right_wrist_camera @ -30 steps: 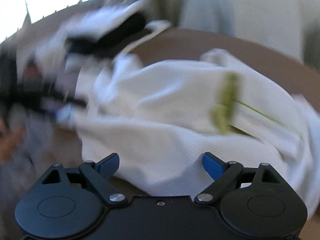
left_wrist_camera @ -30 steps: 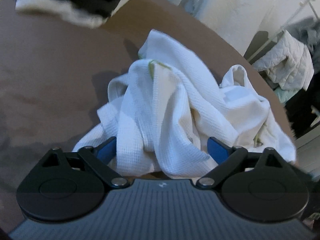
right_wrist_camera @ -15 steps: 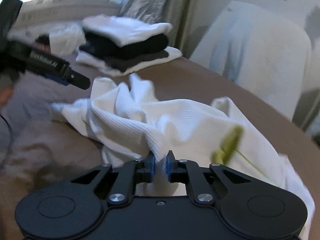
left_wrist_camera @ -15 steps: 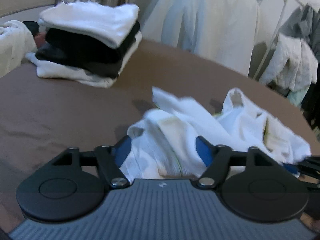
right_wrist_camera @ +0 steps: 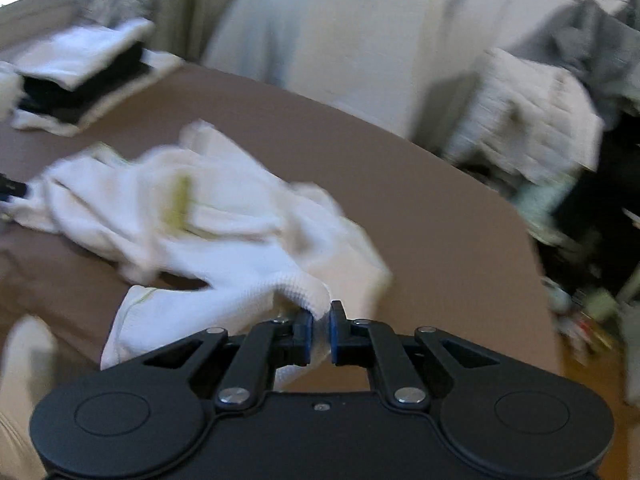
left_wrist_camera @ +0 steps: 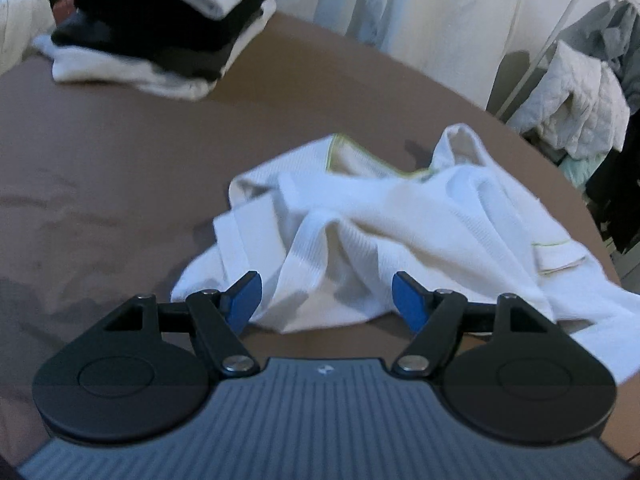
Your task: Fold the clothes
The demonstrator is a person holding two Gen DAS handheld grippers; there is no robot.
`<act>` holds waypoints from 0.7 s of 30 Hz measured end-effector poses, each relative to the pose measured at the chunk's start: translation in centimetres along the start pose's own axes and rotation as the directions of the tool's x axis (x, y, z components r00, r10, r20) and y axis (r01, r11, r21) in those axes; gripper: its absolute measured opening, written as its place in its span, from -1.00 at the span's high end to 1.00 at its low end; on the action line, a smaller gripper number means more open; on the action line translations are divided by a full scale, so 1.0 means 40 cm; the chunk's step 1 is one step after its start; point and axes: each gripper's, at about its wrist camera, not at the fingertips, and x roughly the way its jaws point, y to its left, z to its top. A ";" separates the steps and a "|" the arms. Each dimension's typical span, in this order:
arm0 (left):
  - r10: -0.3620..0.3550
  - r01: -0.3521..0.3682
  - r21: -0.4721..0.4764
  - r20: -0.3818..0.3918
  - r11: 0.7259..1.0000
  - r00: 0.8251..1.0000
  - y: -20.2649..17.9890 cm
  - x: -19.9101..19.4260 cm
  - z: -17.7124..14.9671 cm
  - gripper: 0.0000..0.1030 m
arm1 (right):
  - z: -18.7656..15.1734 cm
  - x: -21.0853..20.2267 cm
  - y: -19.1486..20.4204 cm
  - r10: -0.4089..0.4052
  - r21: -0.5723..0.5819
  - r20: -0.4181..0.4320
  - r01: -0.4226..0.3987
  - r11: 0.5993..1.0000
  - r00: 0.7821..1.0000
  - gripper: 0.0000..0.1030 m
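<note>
Left gripper (left_wrist_camera: 327, 295): released, blue pads (left_wrist_camera: 245, 298) spread wide, nothing between them. Hovers low and level over the brown table (left_wrist_camera: 100, 184), aimed at the near folds of the white garment (left_wrist_camera: 384, 224) — pads flank a bunched ridge of cloth, contact not clear.

Right gripper (right_wrist_camera: 319, 330): clenched on a fold of the white garment (right_wrist_camera: 224, 224), cloth pinched between the blue pads (right_wrist_camera: 305, 334). Held close to the table's right edge (right_wrist_camera: 460, 240), pointing across the surface toward the far left corner.

Garment: crumpled, unfolded, mid-table toward the right edge; yellow-green trim visible; one end raised into the right gripper's pinch, rest lying on the table.

Stack of folded clothes (left_wrist_camera: 160, 28) — black and white layers — at the far left corner, well apart from the garment. Right-wrist view blurred.
</note>
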 end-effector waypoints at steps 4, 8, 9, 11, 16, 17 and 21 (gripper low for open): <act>0.007 -0.007 -0.006 -0.044 1.000 0.999 0.005 0.019 -0.012 -0.39 | -0.112 0.012 -0.077 -0.207 0.031 -0.112 0.211 0.977 0.972 0.88; -0.004 0.005 0.016 -0.056 1.000 0.998 -0.007 0.025 -0.016 -0.39 | -0.168 0.063 -0.164 -0.496 0.033 -0.187 0.510 0.860 0.848 1.00; -0.010 0.011 0.023 -0.058 1.000 0.998 -0.012 0.025 -0.018 -0.39 | -0.173 0.072 -0.202 -0.515 0.073 -0.219 0.541 0.838 0.829 1.00; -0.022 0.024 0.037 -0.060 0.999 0.998 -0.023 0.024 -0.021 -0.39 | -0.177 0.085 -0.263 -0.468 0.184 -0.289 0.528 0.829 0.835 1.00; -0.084 0.090 0.051 -0.110 0.995 0.990 -0.053 0.053 -0.036 -0.34 | -0.132 0.107 -0.190 -0.034 0.383 -0.154 0.091 0.919 0.988 0.30; -0.098 0.106 0.054 -0.126 0.993 0.987 -0.059 0.059 -0.040 -0.26 | -0.119 0.125 -0.144 0.032 0.356 -0.126 0.015 0.934 0.992 0.11; -0.095 0.112 0.093 -0.162 0.989 0.982 -0.094 0.066 -0.063 -0.13 | -0.063 0.194 0.068 0.233 0.142 -0.039 -0.225 0.964 0.972 -0.05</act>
